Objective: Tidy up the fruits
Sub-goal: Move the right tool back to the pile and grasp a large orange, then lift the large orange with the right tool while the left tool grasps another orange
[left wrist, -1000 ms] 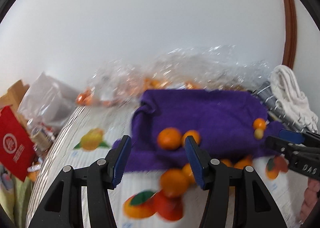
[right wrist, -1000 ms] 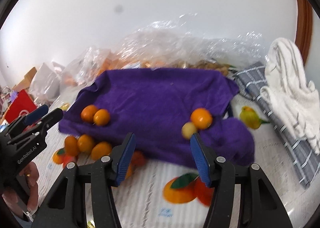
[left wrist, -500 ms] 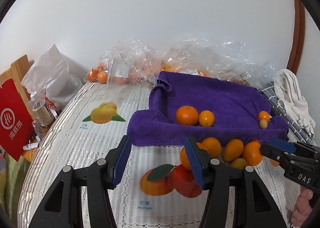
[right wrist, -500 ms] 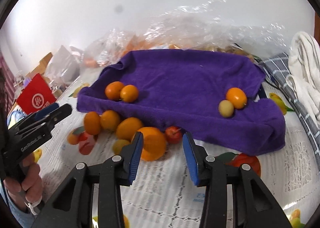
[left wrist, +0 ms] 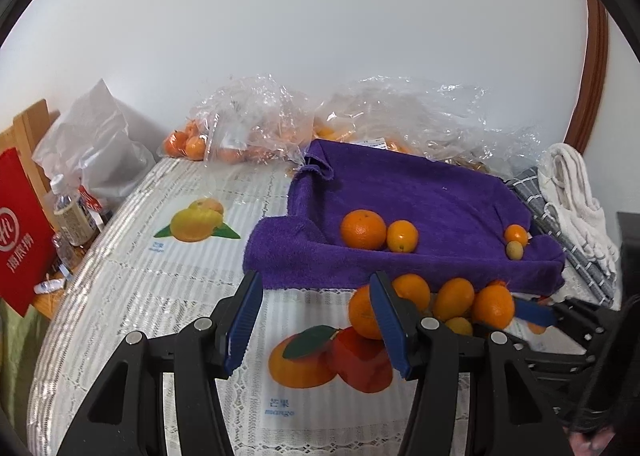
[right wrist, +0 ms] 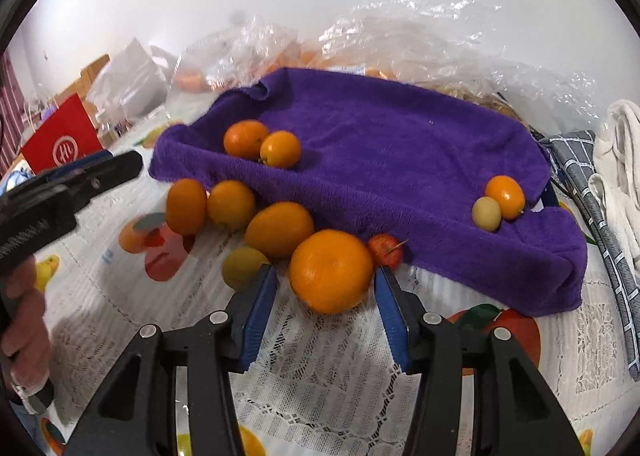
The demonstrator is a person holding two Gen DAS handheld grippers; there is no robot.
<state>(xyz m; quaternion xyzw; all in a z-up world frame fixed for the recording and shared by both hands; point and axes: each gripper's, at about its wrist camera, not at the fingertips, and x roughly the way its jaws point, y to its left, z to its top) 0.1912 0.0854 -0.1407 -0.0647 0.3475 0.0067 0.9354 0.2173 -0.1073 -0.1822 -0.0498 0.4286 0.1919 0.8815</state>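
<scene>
A: Where is the big orange (right wrist: 331, 271)?
B: On the table (right wrist: 320, 368), by the purple towel (right wrist: 384, 144). It sits between the right gripper (right wrist: 326, 316) fingers, which just opened a bit without touching it.
A: And the left gripper (left wrist: 316, 322)?
B: Open, holding nothing.

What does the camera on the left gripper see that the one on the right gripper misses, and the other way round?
Only the left wrist view shows the plastic bottles at the table's edge and the printed word mango. Only the right wrist view shows the small red fruit and the person's hand holding the left gripper. Both show the purple towel with two pairs of fruit on it, and the big orange before the open right gripper.
</scene>
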